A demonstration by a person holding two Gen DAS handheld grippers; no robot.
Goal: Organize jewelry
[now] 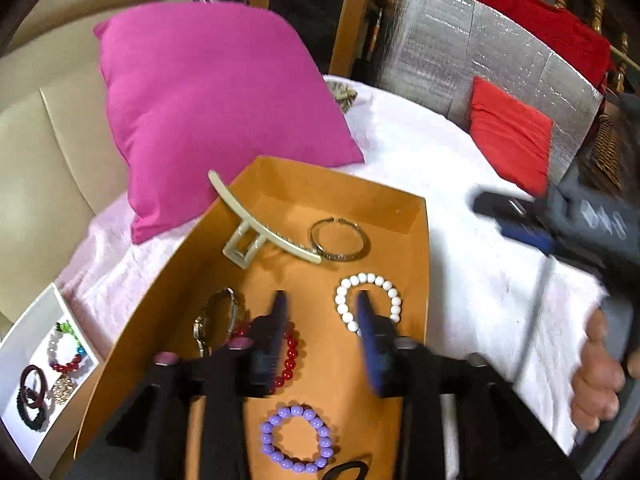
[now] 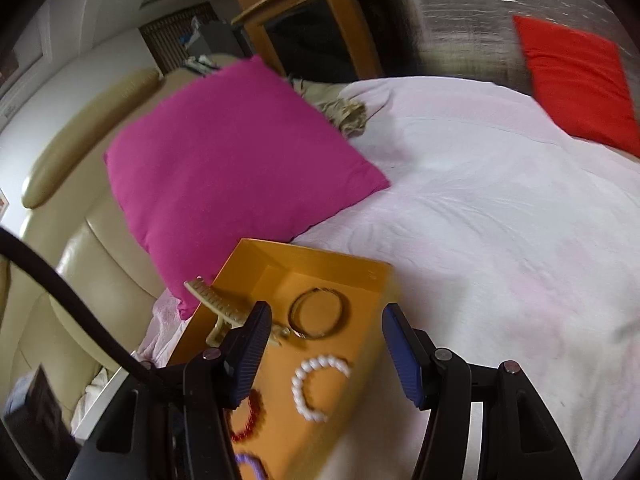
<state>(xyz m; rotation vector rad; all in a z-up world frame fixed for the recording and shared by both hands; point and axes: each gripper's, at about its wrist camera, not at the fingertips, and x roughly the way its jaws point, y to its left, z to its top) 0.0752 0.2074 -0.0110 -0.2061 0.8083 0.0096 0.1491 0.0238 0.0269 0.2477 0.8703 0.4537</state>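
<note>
An orange tray (image 1: 416, 240) lies on a white blanket. It holds a cream hair claw (image 1: 256, 232), a metal bangle (image 1: 340, 240), a white bead bracelet (image 1: 368, 300), a red bead bracelet (image 1: 292, 356), a purple bead bracelet (image 1: 296, 440) and a watch (image 1: 216, 320). My left gripper (image 1: 322, 308) hangs open low over the tray, with bare tray floor between its fingers and the white bracelet by its right finger. My right gripper (image 2: 326, 320) is open and holds nothing, above the tray's (image 2: 320, 264) right rim. The left wrist view shows it blurred (image 1: 500, 208) with a hand behind it.
A white box (image 1: 24, 344) at the lower left holds a multicoloured bead bracelet (image 1: 66, 348) and dark hair ties. A pink pillow (image 1: 216, 112) leans behind the tray beside a beige sofa (image 1: 48, 160). A red cushion (image 1: 508, 136) stands against a silver foil panel. A black cable (image 2: 72, 304) crosses left.
</note>
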